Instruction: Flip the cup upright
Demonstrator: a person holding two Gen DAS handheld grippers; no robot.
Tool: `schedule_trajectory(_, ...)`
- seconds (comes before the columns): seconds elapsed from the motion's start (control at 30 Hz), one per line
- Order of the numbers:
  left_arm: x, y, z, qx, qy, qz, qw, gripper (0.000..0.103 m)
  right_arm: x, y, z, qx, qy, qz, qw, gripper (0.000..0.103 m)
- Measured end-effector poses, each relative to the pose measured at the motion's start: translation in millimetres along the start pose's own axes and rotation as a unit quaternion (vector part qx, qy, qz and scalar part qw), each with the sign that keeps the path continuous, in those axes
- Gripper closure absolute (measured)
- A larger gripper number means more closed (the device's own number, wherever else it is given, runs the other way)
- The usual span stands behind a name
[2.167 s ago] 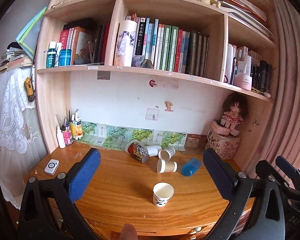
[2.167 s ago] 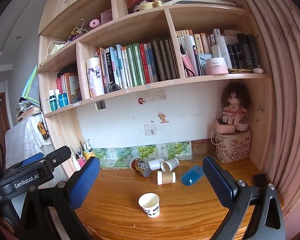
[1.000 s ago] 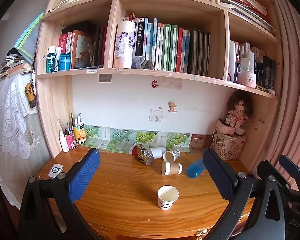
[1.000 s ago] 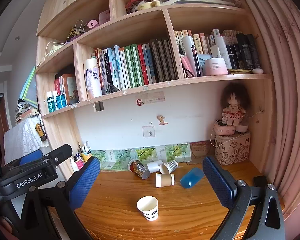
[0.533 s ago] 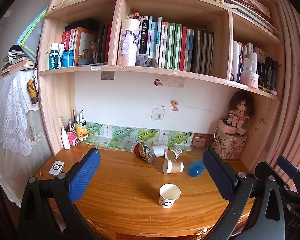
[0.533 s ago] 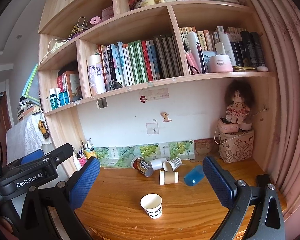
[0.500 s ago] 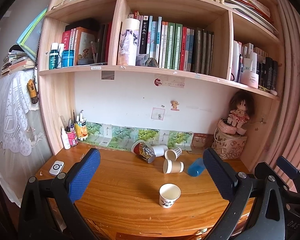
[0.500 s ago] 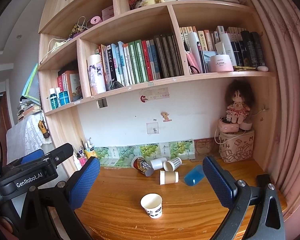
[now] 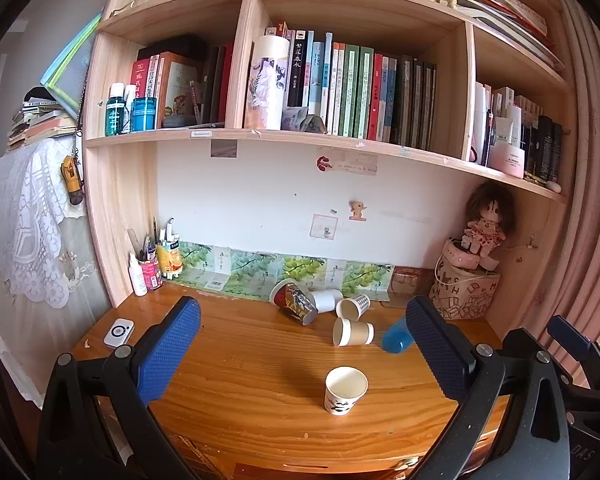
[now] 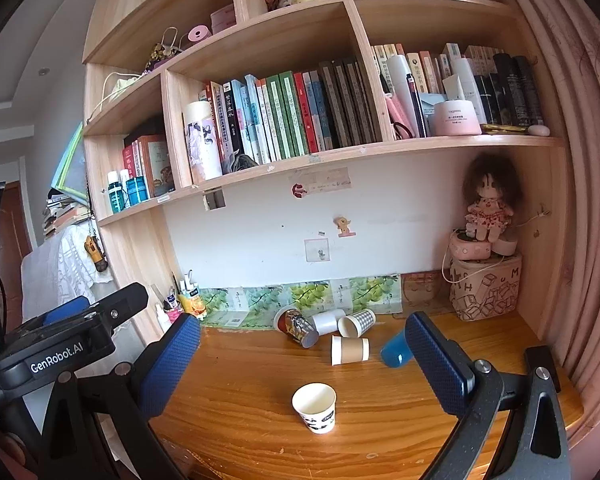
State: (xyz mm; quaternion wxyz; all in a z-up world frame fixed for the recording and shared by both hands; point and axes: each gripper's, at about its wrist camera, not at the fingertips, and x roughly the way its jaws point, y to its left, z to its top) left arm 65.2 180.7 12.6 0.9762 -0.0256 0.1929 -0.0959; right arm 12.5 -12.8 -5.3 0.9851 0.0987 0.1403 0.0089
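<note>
The left tool (image 9: 302, 350) has its blue-padded fingers spread wide and holds nothing; it hangs above the near edge of the wooden worktop (image 9: 236, 392). The right tool (image 10: 300, 356) is likewise wide apart and has nothing between its pads, off the same near edge.

A white paper cup with a black panda print (image 9: 345, 391) (image 10: 315, 407) stands upright, mouth up, towards the near edge, apart from both tools.

Closer to the back edge lie several tipped cups. A brown paper cup (image 9: 353, 331) (image 10: 350, 350) rests on its side, mouth to the left. Just right of it a blue plastic cup (image 9: 396, 338) (image 10: 396, 350) lies tilted. Behind them, a checked paper cup (image 9: 353, 306) (image 10: 356, 325), a plain white cup (image 9: 326, 300) (image 10: 327, 322) and a larger cup with a colourful printed wrap (image 9: 294, 301) (image 10: 296, 326) lie clustered together against the green leaf-patterned strip (image 9: 256, 266) along the wall.

At the back right corner a doll (image 9: 486, 224) sits on a patterned box (image 9: 466, 292).
</note>
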Motion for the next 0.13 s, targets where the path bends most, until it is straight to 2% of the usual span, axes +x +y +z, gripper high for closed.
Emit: schedule_trajectory(0.13,1.9,-1.6,0.5,0.002,-0.001,-0.004,1.0,0.0,1.9,-2.3,-0.3,0.001,0.003,-0.004,1.0,0.0)
